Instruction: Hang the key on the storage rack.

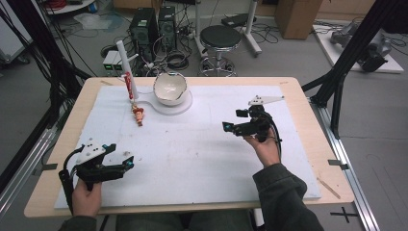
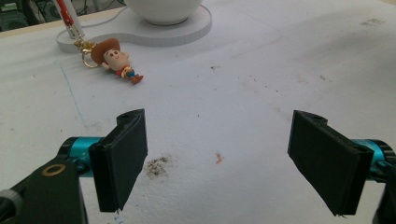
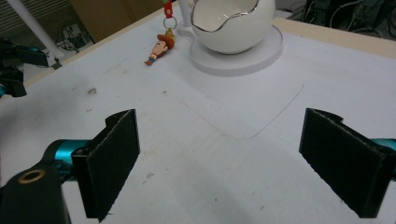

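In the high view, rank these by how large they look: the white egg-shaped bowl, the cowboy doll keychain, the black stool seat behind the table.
Largest to smallest:
1. Black stool seat and white egg-shaped bowl: these look about alike; the stool is farther from the camera, so I won't rank them.
2. Cowboy doll keychain: clearly smallest.

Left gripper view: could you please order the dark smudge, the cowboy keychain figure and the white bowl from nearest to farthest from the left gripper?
1. Dark smudge, between the jaws, left of middle.
2. Cowboy keychain figure, upper left.
3. White bowl, top edge, on its stand.
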The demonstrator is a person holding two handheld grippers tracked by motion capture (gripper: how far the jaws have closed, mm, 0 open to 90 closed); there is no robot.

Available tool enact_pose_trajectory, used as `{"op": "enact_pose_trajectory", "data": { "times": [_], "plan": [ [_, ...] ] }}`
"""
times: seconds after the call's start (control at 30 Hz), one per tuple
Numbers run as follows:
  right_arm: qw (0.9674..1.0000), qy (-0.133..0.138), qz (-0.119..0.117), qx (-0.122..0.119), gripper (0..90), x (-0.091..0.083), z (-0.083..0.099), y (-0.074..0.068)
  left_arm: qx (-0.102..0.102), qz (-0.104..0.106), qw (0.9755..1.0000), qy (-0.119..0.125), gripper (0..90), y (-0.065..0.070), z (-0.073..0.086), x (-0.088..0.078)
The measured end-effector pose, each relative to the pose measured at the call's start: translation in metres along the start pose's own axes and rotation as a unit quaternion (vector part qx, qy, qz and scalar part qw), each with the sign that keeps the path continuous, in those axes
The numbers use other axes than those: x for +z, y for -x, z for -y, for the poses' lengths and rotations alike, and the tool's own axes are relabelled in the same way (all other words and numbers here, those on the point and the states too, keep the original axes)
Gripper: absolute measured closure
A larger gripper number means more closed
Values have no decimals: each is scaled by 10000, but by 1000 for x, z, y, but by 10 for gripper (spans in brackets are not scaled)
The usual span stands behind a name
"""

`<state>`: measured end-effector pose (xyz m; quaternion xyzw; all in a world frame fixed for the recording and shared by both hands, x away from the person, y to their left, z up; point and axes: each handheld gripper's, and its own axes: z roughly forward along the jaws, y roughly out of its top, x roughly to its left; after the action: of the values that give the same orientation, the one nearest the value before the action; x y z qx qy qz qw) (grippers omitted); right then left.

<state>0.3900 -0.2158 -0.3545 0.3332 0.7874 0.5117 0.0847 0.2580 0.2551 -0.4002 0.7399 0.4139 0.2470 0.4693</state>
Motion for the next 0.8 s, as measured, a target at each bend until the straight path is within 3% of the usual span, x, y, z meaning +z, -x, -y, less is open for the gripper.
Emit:
{"op": "enact_pose_trajectory", "data": {
  "times": [0.33,0.8],
  "plan": [
    [9997,72,80,-206,116,-13,17,-6,-41,15,10000,-26,204,-1,0,1],
    [9994,80,225,-231,115,-31,43,-5,-39,93,9999,-61,204,0,1,2]
  ]
}}
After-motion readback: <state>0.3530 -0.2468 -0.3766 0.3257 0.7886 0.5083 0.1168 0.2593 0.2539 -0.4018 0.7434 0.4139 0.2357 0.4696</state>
